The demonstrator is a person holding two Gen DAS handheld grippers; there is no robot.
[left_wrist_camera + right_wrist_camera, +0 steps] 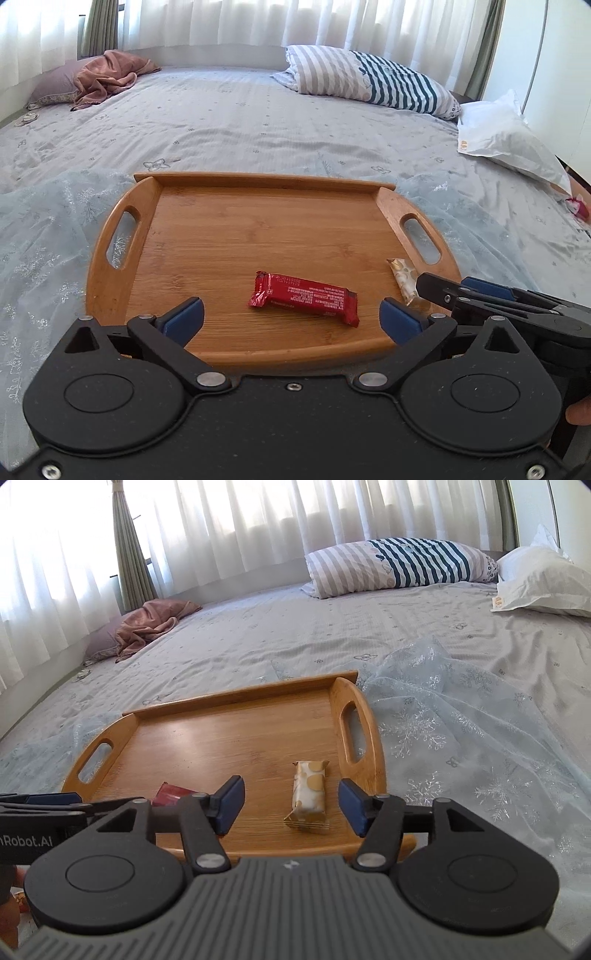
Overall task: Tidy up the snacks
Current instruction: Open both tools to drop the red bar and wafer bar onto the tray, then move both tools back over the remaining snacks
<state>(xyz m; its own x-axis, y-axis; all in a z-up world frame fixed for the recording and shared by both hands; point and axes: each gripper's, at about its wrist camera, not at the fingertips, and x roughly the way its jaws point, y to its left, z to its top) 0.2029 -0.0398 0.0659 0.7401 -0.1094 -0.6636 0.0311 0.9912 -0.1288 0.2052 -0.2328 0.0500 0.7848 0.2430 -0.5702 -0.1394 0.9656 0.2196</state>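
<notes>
A wooden tray [122, 291] sits on a bed [258, 122], and both snacks lie in it near its front rim. Toward the tray's left, the left gripper [291, 319] hangs with its jaws spread wide; the red bar [304, 298] lies flat between them, untouched. Toward the tray's right handle, the right gripper [291, 805] is parted too, with the gold-and-white bar [309, 794] lying loose between its blue pads [231, 805].

Smooth, semi-gloss wood tray [229, 236]; shiny red foil snack bar [304, 298]; glossy white-gold wrapper [309, 794]; matt cloth bed sheet [240, 122].
</notes>
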